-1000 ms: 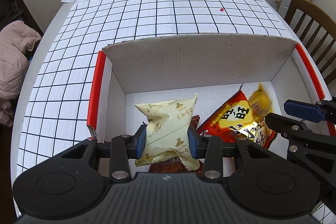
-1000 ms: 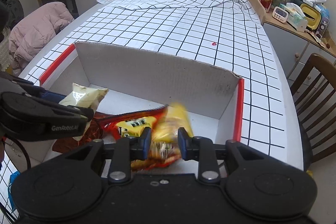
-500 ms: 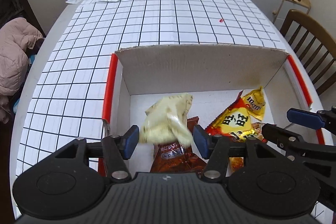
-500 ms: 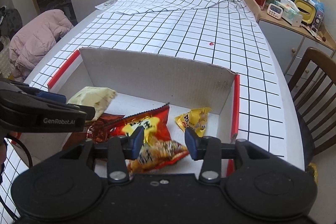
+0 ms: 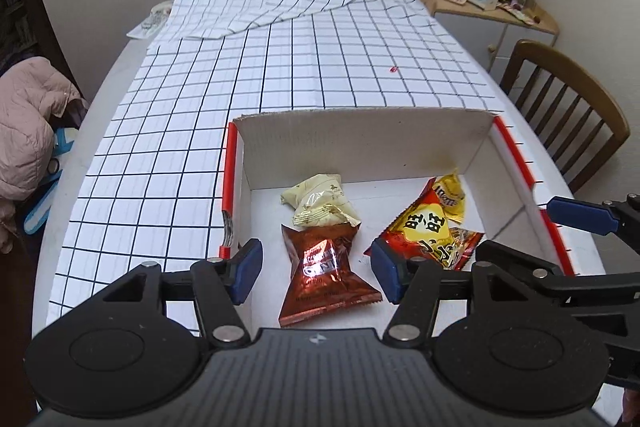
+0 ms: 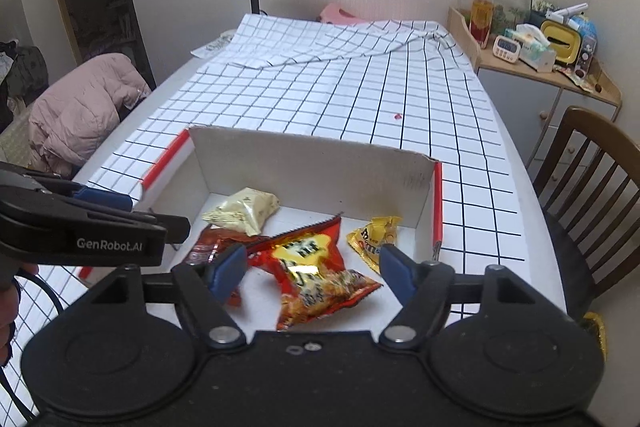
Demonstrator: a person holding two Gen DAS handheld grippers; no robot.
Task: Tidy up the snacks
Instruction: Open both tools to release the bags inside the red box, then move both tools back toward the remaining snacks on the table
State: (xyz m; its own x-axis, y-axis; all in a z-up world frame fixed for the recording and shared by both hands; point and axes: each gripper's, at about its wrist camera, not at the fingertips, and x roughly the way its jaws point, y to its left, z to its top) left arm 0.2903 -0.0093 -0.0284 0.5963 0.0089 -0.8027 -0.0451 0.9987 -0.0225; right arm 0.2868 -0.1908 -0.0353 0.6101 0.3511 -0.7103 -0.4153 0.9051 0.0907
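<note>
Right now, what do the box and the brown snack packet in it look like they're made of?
The box looks like corrugated cardboard, matte white inside: its top edge shows a raw brownish cut, and the side rims carry red strips, possibly tape. The brown snack packet looks like glossy metallised plastic film: it throws bright glare, creases sharply and has crimped end seals. The exact film can't be told.

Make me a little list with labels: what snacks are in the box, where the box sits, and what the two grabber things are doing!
box: white cardboard box with red edges, on a checked tablecloth
snacks inside: cream packet, brown packet, red packet, yellow candy bag
overlap: cream packet's edge lies on the brown packet
left gripper: fingers opening, gripping nothing
right gripper: fingers opening, gripping nothing
</note>
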